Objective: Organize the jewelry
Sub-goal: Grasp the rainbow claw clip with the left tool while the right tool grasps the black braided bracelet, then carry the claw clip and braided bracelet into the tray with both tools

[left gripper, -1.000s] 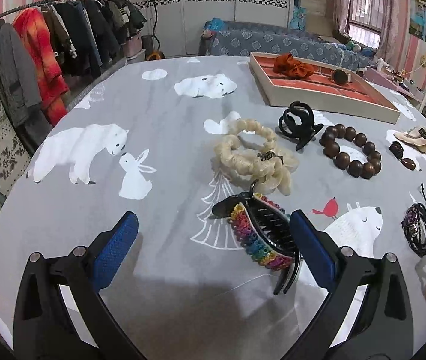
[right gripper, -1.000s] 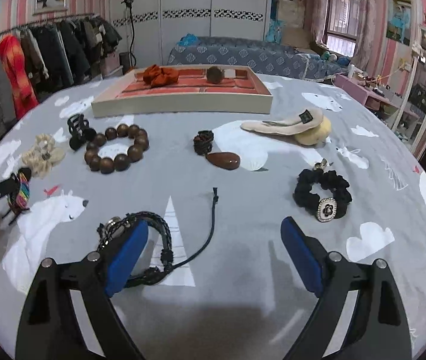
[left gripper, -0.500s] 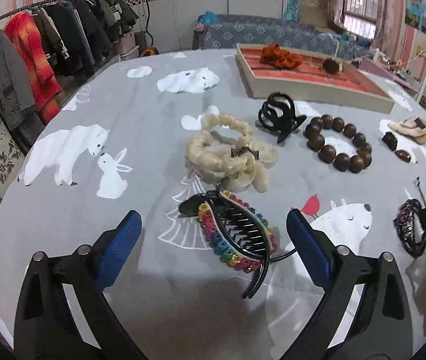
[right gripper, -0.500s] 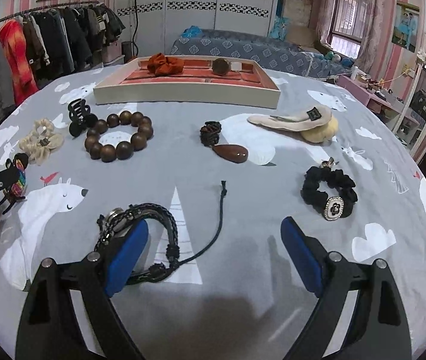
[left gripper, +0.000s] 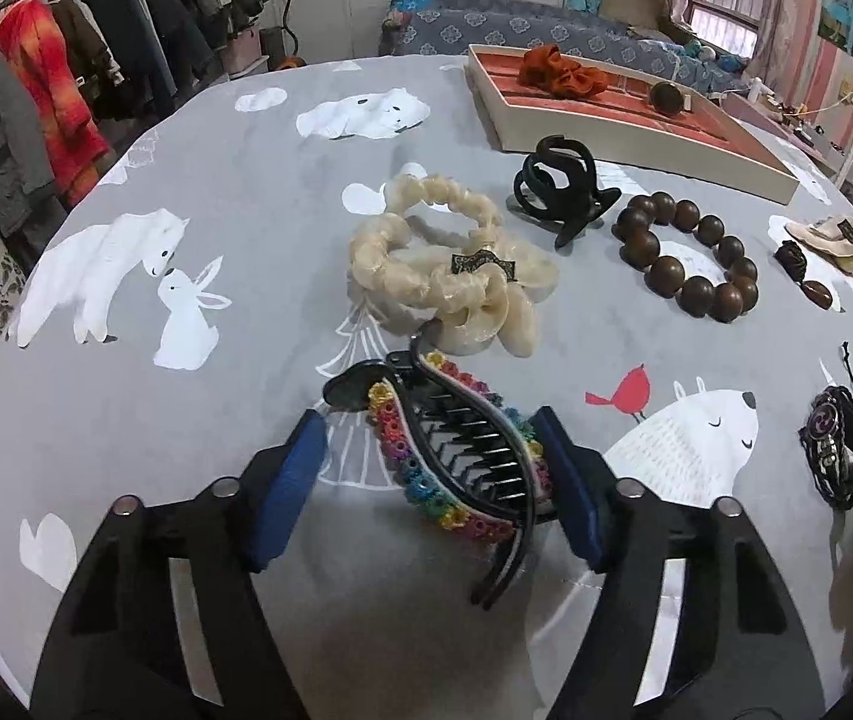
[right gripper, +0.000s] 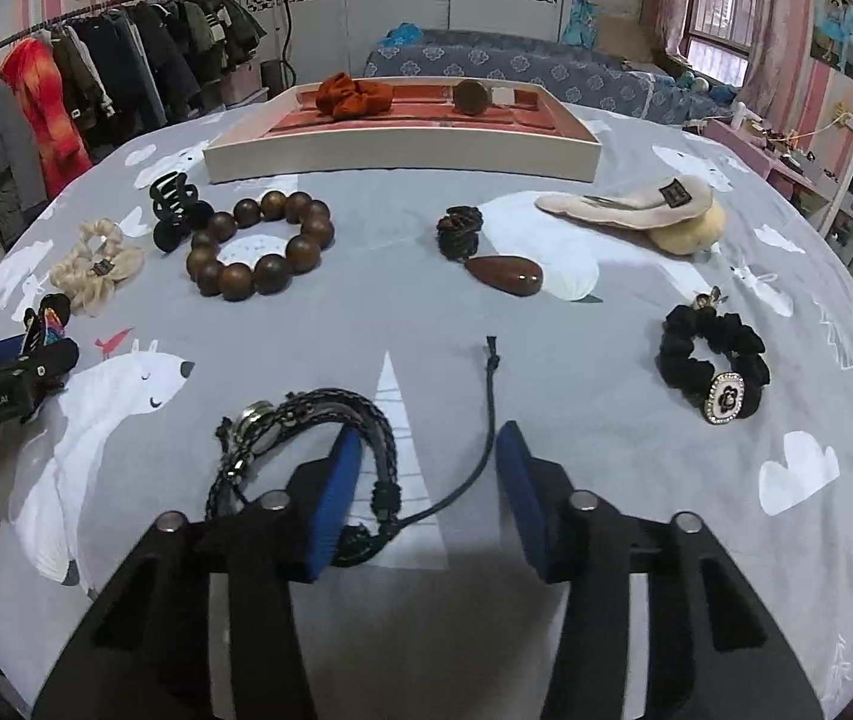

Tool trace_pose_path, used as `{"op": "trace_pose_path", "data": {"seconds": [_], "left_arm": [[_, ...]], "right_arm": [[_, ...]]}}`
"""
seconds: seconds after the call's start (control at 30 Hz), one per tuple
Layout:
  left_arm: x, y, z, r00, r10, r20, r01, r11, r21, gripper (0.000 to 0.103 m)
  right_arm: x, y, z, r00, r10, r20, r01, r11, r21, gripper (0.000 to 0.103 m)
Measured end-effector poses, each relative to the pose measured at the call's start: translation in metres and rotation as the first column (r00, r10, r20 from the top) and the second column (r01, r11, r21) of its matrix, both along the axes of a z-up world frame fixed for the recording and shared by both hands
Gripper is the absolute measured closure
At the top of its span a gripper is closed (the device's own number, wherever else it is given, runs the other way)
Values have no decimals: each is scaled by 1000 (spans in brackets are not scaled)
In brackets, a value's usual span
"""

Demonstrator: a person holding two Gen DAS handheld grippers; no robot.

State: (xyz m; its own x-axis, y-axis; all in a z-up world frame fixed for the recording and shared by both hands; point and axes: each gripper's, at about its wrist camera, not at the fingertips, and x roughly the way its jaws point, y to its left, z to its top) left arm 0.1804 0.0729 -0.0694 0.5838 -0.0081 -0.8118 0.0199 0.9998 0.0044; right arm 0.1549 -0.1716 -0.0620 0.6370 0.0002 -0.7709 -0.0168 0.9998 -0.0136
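Left gripper (left gripper: 432, 468) brackets rainbow claw clip (left gripper: 456, 462) (contact unclear).

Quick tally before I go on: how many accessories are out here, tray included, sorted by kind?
Scrunchies: 3: orange, cream, black
Claw clips: 2: rainbow, black
Bracelets: 2: wooden bead, braided cord
Beige bow clip: 1
Brown teardrop piece: 1
Round brown piece: 1
Total: 10

Tray (right gripper: 402, 150) at the table's far side; bead bracelet (right gripper: 261, 246) before it; claw clip (right gripper: 177, 210) just left
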Motion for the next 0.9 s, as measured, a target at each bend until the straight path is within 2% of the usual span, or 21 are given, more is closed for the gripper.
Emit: {"op": "trace_pose_path", "data": {"seconds": [0.1, 0.17, 0.3, 0.67, 0.9], "left_arm": [[-3, -1, 1, 1000, -18, 5, 18, 1000, 11, 48], [-4, 0, 2, 1000, -25, 6, 25, 1000, 13, 53], [-7, 6, 3, 1000, -26, 8, 26, 1000, -4, 60], [-12, 17, 6, 1000, -7, 20, 8, 998, -60, 62], [-18, 14, 18, 998, -8, 59, 12, 997, -73, 62]], "right_arm": [[-1, 1, 1, 1000, 14, 6, -14, 1000, 12, 79], [-1, -1, 1, 1000, 16, 5, -16, 1000, 26, 81], [0, -3, 2, 1000, 30, 9, -30, 998, 46, 93], [1, -17, 11, 998, 33, 58, -40, 992, 122, 93], [1, -27, 21, 993, 38, 110, -55, 986, 157, 94]]}}
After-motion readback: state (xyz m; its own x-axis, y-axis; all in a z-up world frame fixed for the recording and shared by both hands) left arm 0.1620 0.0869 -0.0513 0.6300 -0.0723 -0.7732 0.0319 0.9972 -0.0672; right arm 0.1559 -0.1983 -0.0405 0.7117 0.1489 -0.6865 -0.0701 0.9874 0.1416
